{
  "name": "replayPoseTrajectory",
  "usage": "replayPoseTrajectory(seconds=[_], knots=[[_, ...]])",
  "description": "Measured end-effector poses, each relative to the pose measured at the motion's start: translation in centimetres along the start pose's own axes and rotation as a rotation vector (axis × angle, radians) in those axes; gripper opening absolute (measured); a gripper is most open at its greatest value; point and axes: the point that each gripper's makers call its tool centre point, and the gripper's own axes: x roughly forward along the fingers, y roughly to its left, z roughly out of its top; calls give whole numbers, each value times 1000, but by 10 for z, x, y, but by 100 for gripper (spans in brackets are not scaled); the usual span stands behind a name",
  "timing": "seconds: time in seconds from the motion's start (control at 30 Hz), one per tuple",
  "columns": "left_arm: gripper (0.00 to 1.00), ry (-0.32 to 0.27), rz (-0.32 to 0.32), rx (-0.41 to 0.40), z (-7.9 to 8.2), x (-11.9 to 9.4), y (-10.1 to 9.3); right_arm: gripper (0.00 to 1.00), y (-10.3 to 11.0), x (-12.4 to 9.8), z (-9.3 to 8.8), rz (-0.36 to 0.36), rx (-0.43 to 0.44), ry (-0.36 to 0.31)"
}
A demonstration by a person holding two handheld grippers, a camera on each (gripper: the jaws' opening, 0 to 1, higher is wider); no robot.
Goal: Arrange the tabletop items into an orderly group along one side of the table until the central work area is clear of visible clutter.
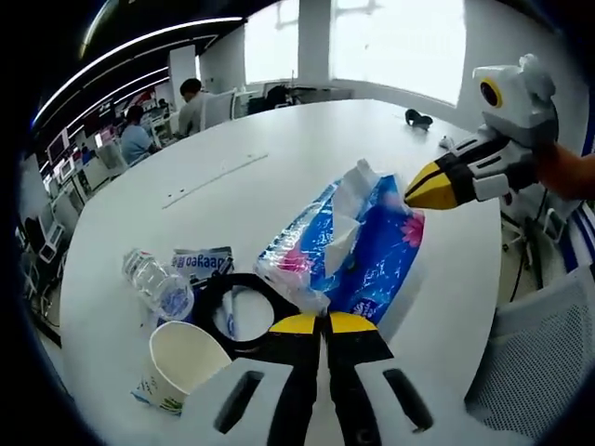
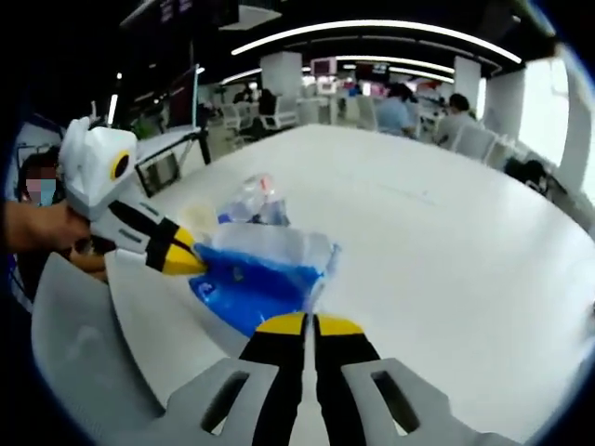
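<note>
A blue tissue pack (image 1: 367,251) with a white tissue sticking out lies in the middle of the white table (image 1: 279,149). My left gripper (image 1: 323,323) is shut, its yellow tips right at the pack's near edge. My right gripper (image 1: 429,189) comes in from the right, shut, with its tip at the pack's opposite edge. In the right gripper view the pack (image 2: 260,274) lies just beyond my right gripper (image 2: 310,324), and the left gripper (image 2: 183,258) touches its left side. A crushed clear bottle (image 1: 158,283), a paper cup (image 1: 181,360), a black tape ring (image 1: 237,308) and a printed label (image 1: 203,262) lie left of the pack.
A small black object (image 1: 418,118) rests near the far edge of the table. A grey mesh chair (image 1: 535,367) stands at the table's right side. People sit at desks (image 1: 139,139) in the background. The clear bottle (image 2: 256,198) lies beyond the pack.
</note>
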Motion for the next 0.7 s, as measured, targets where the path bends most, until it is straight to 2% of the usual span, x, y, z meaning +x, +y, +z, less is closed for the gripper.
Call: replayPoseTrajectory(seconds=[0.37, 0.7], knots=[[1, -2, 4, 5, 13, 3, -8, 0, -14, -7, 0, 7, 53, -27], [1, -6, 11, -13, 25, 16, -11, 0, -31, -8, -2, 7, 52, -19]])
